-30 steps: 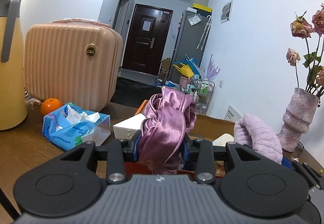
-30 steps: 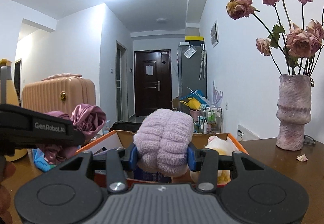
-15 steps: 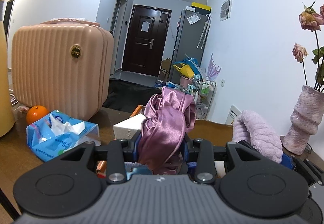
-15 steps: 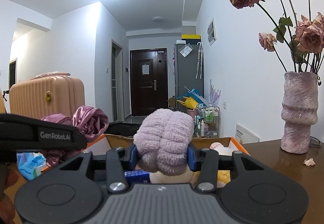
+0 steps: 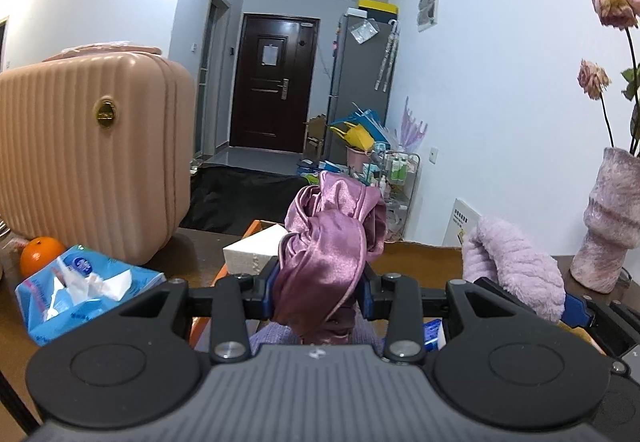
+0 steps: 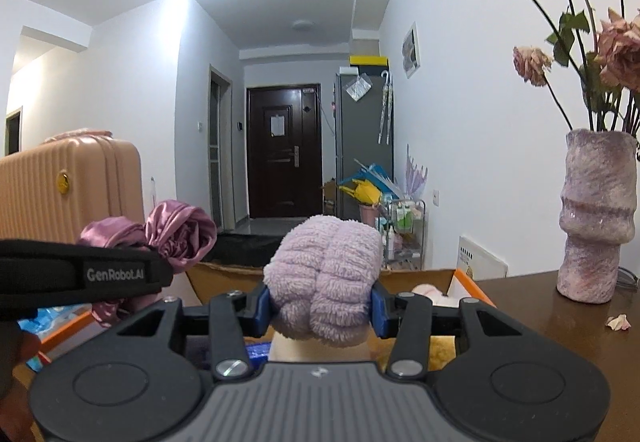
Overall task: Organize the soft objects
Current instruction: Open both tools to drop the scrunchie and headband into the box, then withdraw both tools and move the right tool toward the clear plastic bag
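Box [image 6: 460,276] holds plush [image 6: 430,290]; tongs [image 6: 322,302] grip towel [image 6: 324,274].

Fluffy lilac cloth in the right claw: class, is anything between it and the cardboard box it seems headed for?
Nothing visible blocks it. The fluffy lilac cloth is pinched in the right claw, directly above the open cardboard box. A plush toy already lies inside. The left claw, holding the satin cloth, is off to one side.
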